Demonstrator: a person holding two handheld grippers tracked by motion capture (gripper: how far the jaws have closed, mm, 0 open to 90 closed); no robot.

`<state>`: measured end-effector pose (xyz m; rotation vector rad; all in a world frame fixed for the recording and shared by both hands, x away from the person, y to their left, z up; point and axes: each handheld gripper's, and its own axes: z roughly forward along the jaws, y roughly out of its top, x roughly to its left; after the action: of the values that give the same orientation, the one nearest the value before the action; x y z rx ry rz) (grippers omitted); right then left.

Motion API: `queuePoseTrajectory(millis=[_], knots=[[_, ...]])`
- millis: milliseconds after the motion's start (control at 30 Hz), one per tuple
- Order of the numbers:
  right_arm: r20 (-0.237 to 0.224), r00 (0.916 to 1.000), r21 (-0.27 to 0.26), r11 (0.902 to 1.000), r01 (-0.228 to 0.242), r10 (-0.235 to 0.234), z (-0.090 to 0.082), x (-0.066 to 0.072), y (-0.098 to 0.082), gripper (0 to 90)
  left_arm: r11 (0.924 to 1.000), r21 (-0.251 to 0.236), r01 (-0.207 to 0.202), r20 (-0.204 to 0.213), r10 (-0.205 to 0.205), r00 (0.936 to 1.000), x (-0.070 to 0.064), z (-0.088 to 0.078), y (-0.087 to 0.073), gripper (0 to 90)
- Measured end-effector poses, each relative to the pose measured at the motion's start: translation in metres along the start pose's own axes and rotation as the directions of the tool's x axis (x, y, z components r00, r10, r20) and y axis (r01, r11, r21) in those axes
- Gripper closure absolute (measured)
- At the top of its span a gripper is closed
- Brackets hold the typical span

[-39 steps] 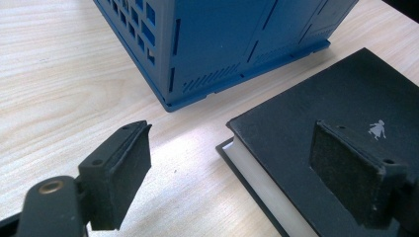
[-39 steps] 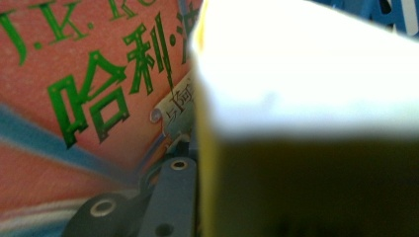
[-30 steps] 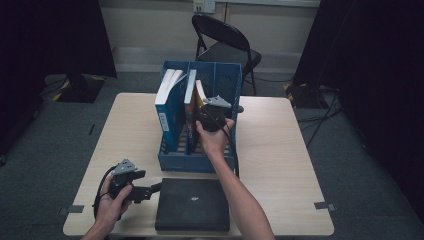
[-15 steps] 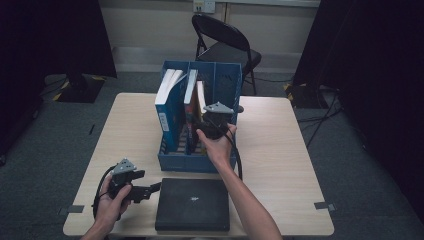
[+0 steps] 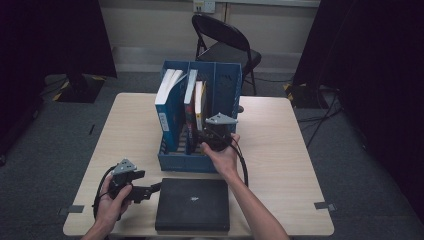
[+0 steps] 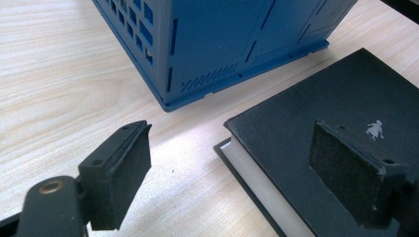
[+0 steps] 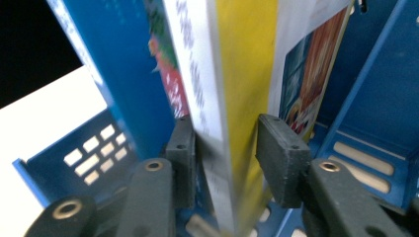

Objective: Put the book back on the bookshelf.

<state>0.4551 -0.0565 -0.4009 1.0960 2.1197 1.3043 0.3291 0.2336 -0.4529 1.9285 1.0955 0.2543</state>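
A blue file rack (image 5: 222, 87) stands mid-table with several upright books in it. My right gripper (image 5: 201, 137) reaches into the rack's front. In the right gripper view its jaws (image 7: 225, 148) straddle a yellow-spined book (image 7: 242, 74); they have just been closing, and both pads now lie against the book's sides. That book (image 5: 199, 102) leans in the middle compartment. My left gripper (image 5: 152, 190) rests low at the front left, open, with its jaws (image 6: 230, 163) spanning the corner of a flat black book (image 6: 316, 98) without touching it.
The black book (image 5: 192, 202) lies at the table's front edge, just before the rack (image 6: 222, 39). A thick blue-and-white book (image 5: 167, 100) fills the rack's left slot. A folding chair (image 5: 225, 42) stands behind the table. Bare wood lies to the right.
My right hand has come down and toward the person, from the tops of the books to the rack's front. The left hand has stayed put.
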Motion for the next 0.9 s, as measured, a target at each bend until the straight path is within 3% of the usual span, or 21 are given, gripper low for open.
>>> queuePoseTrajectory(millis=[233,467,900], knots=[[-0.010,0.9998,0.043,0.9990,0.015,-0.014,0.000,-0.001,-0.008,67.6,1.0000,0.003,-0.004,0.000,0.004,1.0000,-0.001,0.001,0.000,15.9],[0.011,0.9993,0.065,0.9972,0.036,-0.036,0.008,0.001,0.000,69.9,0.9999,0.009,0.008,-0.009,-0.008,0.9999,0.001,0.001,0.000,15.9],[0.042,0.9988,0.083,0.9963,0.023,-0.027,0.026,-0.006,0.014,70.0,1.0000,0.005,0.006,-0.011,-0.006,0.9999,0.002,0.000,0.000,16.0]])
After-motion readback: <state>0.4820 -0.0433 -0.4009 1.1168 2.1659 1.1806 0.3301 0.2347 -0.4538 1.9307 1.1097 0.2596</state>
